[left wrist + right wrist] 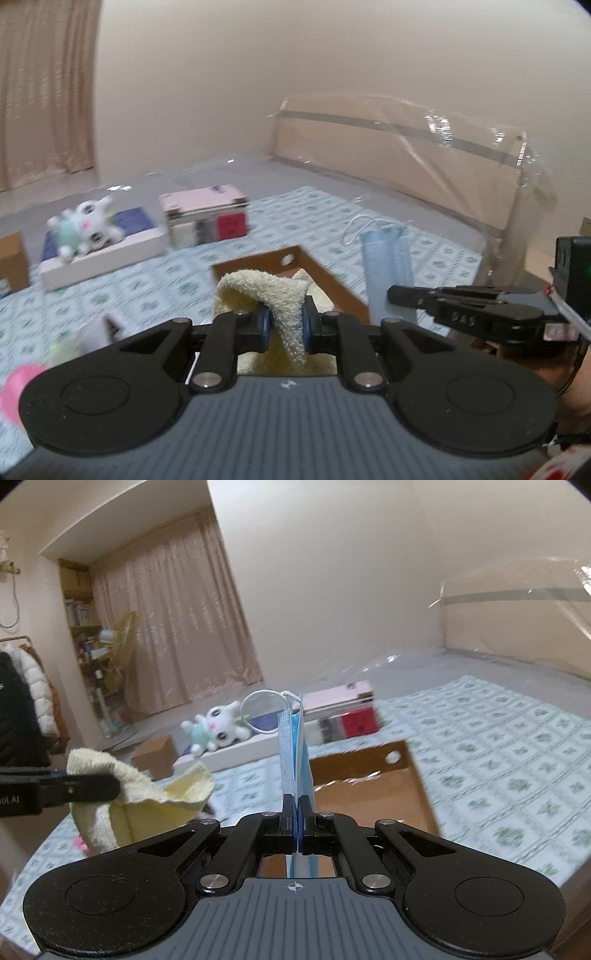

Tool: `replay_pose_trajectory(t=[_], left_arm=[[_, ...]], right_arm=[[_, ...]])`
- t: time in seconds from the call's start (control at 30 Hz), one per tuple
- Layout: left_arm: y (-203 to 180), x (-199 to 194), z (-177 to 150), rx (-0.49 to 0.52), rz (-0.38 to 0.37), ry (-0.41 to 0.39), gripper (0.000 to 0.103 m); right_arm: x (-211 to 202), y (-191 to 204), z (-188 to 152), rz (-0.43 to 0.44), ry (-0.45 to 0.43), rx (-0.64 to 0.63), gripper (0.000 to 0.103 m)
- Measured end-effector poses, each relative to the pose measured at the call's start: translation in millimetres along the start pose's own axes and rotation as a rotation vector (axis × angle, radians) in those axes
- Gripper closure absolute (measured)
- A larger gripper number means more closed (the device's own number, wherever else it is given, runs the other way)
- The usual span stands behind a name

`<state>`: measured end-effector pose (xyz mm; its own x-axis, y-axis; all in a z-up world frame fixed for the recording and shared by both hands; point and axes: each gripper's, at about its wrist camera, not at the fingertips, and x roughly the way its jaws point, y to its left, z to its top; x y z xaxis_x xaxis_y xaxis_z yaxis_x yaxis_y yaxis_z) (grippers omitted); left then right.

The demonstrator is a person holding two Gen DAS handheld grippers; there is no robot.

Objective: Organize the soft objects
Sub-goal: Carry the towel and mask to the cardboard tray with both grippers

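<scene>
Left gripper (287, 328) clamped on yellow towel (258, 291), lifted above brown box (332, 291). Right gripper (296, 812) clamped on blue mask (295, 753), held upright, ear loop at 11 o'clock. Box open on patterned sheet (498, 760), at 1 o'clock of right gripper. Plush cat (86, 229) on white tray (107, 258), at 10 o'clock.
</scene>
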<state>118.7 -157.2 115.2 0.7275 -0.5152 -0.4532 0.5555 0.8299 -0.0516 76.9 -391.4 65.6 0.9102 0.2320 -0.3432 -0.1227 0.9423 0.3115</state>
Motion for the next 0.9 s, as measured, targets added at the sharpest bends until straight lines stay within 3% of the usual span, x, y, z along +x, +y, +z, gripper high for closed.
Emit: replay_pose_trajectory(t=[0.27,0.57,0.7,0.9], left_arm=[[-19,78,30,0.051,-0.089,0.012,0.089],[-13,164,8,0.045,-0.106,0.132,0.084],[-4,170,-8,0.028,-0.100,0.158,0.073],[9,156,-23,-0.002,-0.059,0.159,0.069]], right_arm=[[31,-42,27,-0.060,-0.007,0.033,0.103],[88,-73,20,-0.095,0.090,0.052,0.102],[106,-81,13,-0.100,0.126,0.056,0.102],[124,-82,21,-0.092,0.132,0.041,0.102]])
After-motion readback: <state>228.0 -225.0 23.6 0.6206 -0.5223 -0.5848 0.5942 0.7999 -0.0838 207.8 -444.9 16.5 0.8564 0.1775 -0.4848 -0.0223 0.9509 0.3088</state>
